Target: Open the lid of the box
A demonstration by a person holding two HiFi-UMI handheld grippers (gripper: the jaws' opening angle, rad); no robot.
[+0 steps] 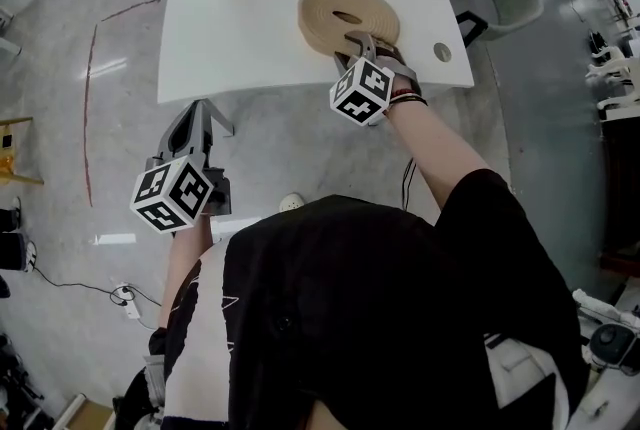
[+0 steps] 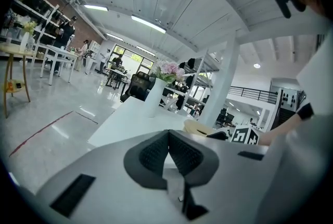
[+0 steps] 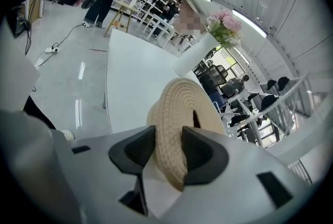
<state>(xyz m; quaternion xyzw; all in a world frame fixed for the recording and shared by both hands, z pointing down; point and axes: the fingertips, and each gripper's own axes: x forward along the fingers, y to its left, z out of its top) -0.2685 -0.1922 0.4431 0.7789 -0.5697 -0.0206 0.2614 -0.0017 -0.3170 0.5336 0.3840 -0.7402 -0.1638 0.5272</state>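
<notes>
Now the right gripper (image 3: 169, 151) grips the lid's (image 3: 182, 108) rim on the woven box (image 1: 316, 38) at the table's (image 1: 250, 48) near right edge, likely to lift it. The left gripper (image 2: 168, 139), clenched and empty, hangs off the table's near edge, out of the way.

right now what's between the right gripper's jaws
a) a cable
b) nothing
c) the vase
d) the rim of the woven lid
D: in the right gripper view the lid has its woven rim standing edge-on between the two pads of the right gripper, filling the gap between them.
</notes>
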